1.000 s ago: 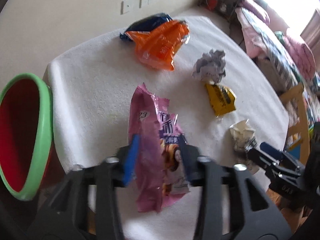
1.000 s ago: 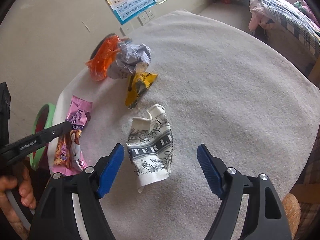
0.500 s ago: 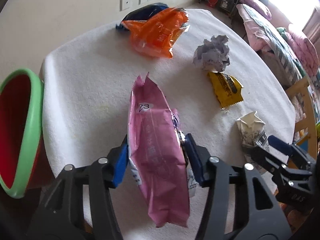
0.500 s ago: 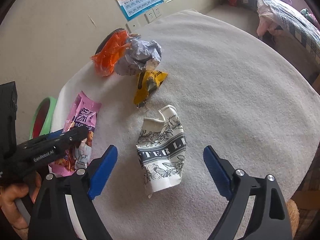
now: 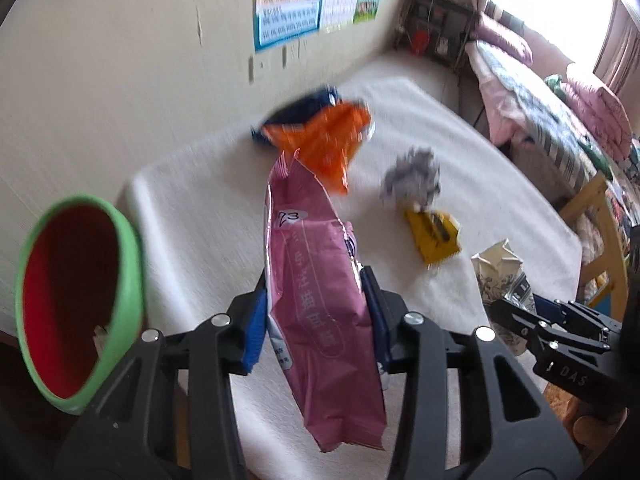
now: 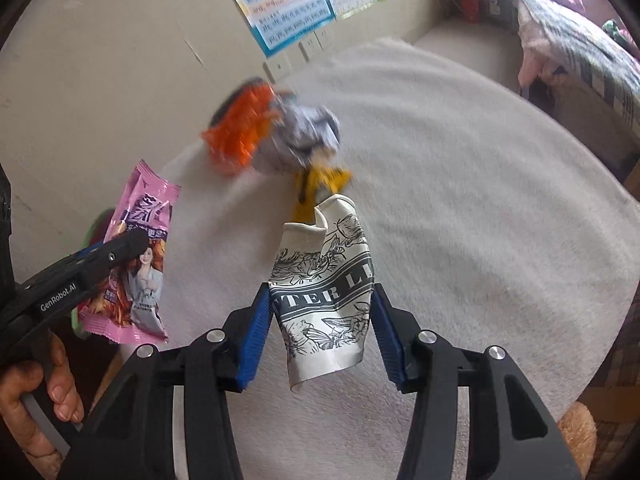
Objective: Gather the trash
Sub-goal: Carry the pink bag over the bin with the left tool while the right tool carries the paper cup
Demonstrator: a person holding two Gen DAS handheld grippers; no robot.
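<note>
My left gripper (image 5: 316,316) is shut on a pink snack wrapper (image 5: 320,300) and its jaws are still closing; the wrapper hangs lifted above the white table (image 5: 192,184). In the right wrist view the same pink wrapper (image 6: 140,256) shows at the left under the left gripper's finger. My right gripper (image 6: 318,328) is closing on a crushed black-and-white paper cup (image 6: 324,288), pads against both its sides, cup raised off the cloth. A red bin with a green rim (image 5: 80,300) stands at the table's left edge.
Farther back on the table lie an orange bag (image 5: 324,140) on a dark blue packet, a grey crumpled paper ball (image 5: 412,176) and a yellow wrapper (image 5: 434,236). A wall with posters is behind, a bed at the right, a wooden chair (image 5: 600,232) by the table's right edge.
The left gripper has lifted the pink wrapper off the table and it now hangs upright. The right gripper's wide jaws have closed onto the paper cup and raised it slightly.
</note>
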